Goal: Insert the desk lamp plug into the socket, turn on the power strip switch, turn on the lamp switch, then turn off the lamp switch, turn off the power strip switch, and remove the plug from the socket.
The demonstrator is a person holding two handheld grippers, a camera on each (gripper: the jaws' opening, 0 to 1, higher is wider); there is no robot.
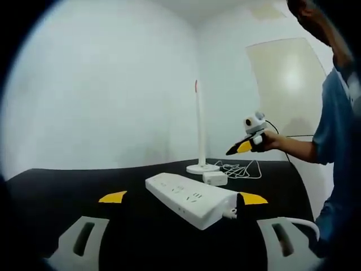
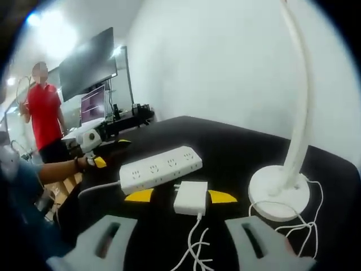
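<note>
A: Is the white square lamp plug (image 2: 190,197) inserted yet?

B: No; it is seen lying unplugged on the black worktop (image 2: 237,147) beside the white power strip (image 2: 159,167). Both the left gripper (image 1: 181,199) and right gripper (image 2: 179,196) are held open, empty. Every step is left.

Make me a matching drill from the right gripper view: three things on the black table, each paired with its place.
Things:
1. power strip
2. plug adapter
3. lamp base

Places:
A. between the right gripper's yellow fingertips
B. at the right, with loose white cord beside it
C. beyond the adapter, its cable leading left

Pairs: 1-C, 2-A, 3-B
</note>
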